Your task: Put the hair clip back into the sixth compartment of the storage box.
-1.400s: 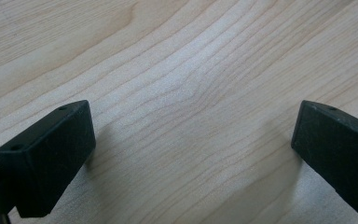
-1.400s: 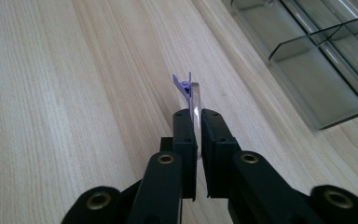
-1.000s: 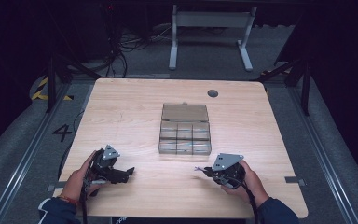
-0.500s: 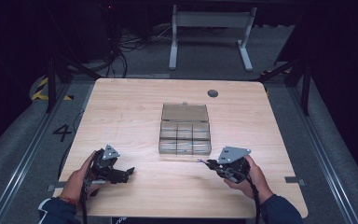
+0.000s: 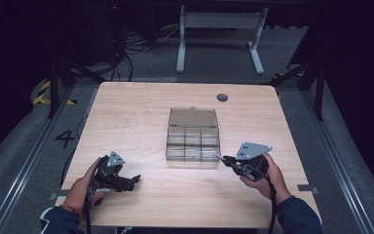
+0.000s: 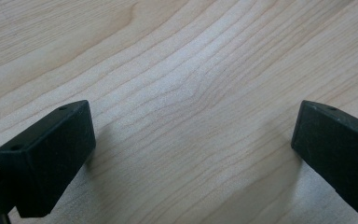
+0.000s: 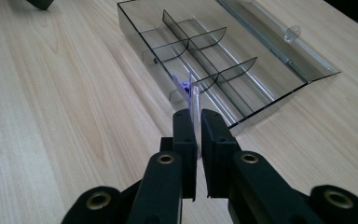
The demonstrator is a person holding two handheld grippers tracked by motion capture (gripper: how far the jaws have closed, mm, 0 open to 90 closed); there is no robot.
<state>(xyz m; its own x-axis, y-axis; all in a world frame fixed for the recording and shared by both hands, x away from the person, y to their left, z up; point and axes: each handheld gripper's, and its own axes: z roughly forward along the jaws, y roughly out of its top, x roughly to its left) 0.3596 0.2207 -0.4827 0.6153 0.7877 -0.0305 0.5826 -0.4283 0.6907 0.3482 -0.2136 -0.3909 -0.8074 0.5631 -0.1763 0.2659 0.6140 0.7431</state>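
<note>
Right gripper [image 7: 195, 122] jaws clench a thin clear purple-marked piece [image 7: 192, 95], the divided box [image 7: 223, 70] just ahead; left gripper [image 6: 193, 140] jaws spread over bare surface [image 6: 177, 60].

Colours: light wood, smoky plastic, black jaws
Table [image 5: 141, 112] pale wood grain; organiser box [image 7: 223, 60] clear smoke-grey; small card [image 7: 192, 95] translucent with purple print; right gripper [image 7: 197, 119] black; sleeves [image 5: 299, 214] navy.

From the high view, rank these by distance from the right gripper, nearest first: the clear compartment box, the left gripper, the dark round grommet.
1. Clear compartment box, just ahead-left of the right gripper.
2. Left gripper, across the near edge to the left.
3. Dark round grommet, toward the table's far edge.
</note>
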